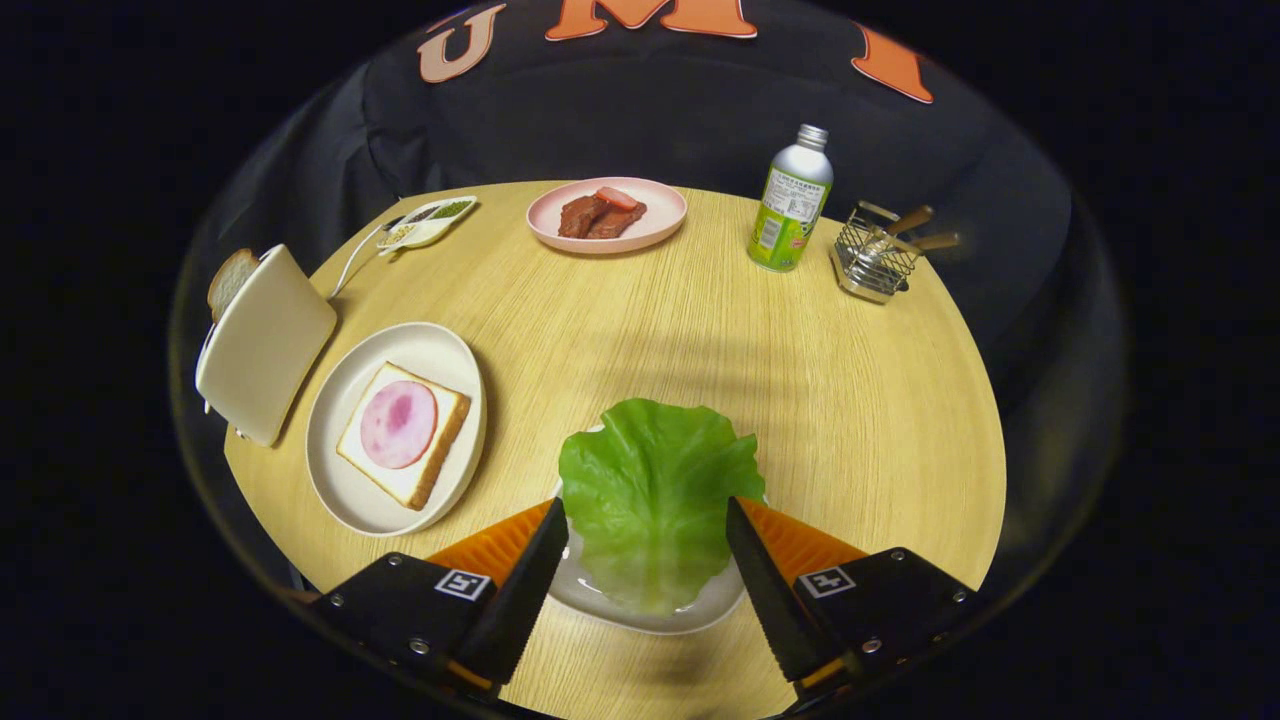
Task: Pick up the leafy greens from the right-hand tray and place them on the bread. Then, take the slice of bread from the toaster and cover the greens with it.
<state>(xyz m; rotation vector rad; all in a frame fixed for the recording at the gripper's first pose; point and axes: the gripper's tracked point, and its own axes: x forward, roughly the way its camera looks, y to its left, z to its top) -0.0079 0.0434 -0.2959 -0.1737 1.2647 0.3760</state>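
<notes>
Tongs [648, 520] wide open, both fingers [520, 585] angled inward w/ tips apart, one each side of centre. Nothing pinched btwn them. Marker tags up top on both finger mounts.

A printed label is seen on the bottle [790, 205], but its small text is too blurred to be read; square black-and-white coded markers are carried on the gripper [647, 520], one on each finger block, bearing no letters or numbers; its fingers are held apart; no other legible writing is found.
</notes>
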